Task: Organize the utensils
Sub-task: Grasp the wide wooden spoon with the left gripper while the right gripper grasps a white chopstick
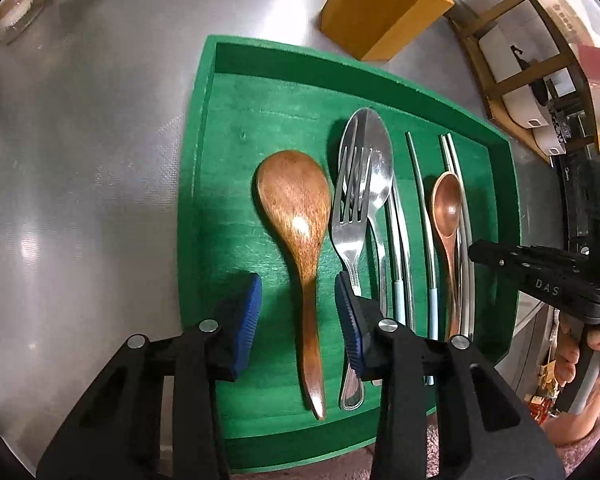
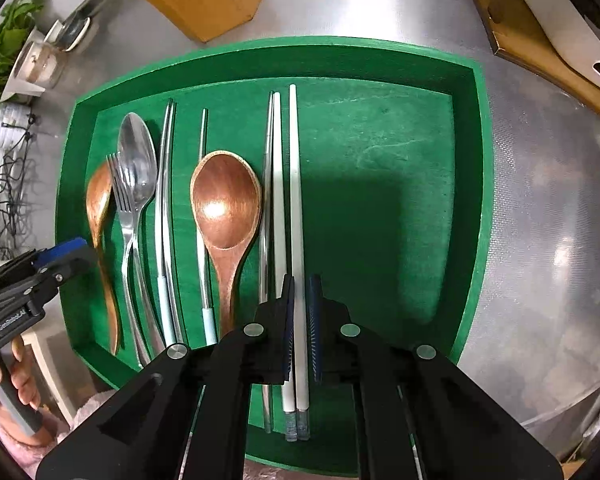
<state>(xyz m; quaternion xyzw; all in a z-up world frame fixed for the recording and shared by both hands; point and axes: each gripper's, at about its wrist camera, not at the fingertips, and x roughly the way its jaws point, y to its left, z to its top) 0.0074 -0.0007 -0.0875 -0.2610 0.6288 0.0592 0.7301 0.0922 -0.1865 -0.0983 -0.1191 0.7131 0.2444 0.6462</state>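
A green tray [image 1: 204, 120] [image 2: 480, 200] holds the utensils side by side. My left gripper [image 1: 298, 320] points down over the handle of the large wooden spoon [image 1: 294, 216]. Its blue pads [image 1: 246, 316] stand on either side of the handle with a gap to each, so it is open. My right gripper [image 2: 301, 320] is shut on a white chopstick [image 2: 296, 180], the right one of a pair. The second white chopstick [image 2: 278, 200] runs under the left pad. Between the two grippers lie a metal fork [image 1: 350, 216], a metal spoon [image 1: 374, 160], a small wooden spoon [image 2: 226, 200] and metal chopsticks [image 2: 166, 200].
The tray sits on a metal table [image 1: 100, 160]. A yellow wooden box [image 1: 384, 8] stands just behind it. Glass jars [image 2: 40, 64] and a plant [image 2: 4, 40] are at the back left, a wooden rack [image 1: 520, 60] at the right. The tray's right half [image 2: 380, 200] is bare.
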